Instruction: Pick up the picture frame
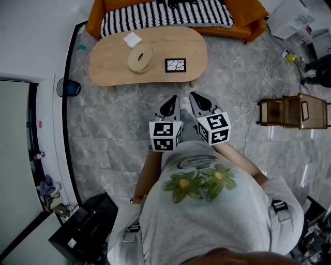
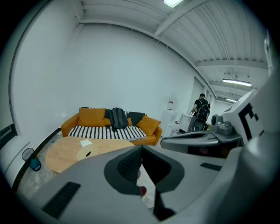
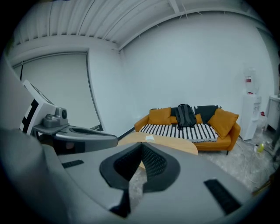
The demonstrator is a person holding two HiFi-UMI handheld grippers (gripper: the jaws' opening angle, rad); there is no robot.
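Observation:
The picture frame (image 1: 175, 65), black-edged with a white cracked pattern, lies flat on the oval wooden coffee table (image 1: 108, 67), right of the middle. My left gripper (image 1: 169, 105) and right gripper (image 1: 201, 101) are held side by side over the grey floor, short of the table's near edge, both pointing toward it. Both are shut and hold nothing. In the left gripper view the table (image 2: 65, 151) shows beyond the shut jaws; the frame is hidden there. The right gripper view shows the table (image 3: 170, 142) just past its jaws.
A round wooden ring (image 1: 140, 58) and a white folded paper (image 1: 132, 39) lie on the table. An orange sofa (image 1: 170, 15) with a striped cushion stands behind it. A small wooden stool (image 1: 292, 111) and cables lie right. A person (image 2: 201, 113) stands far off.

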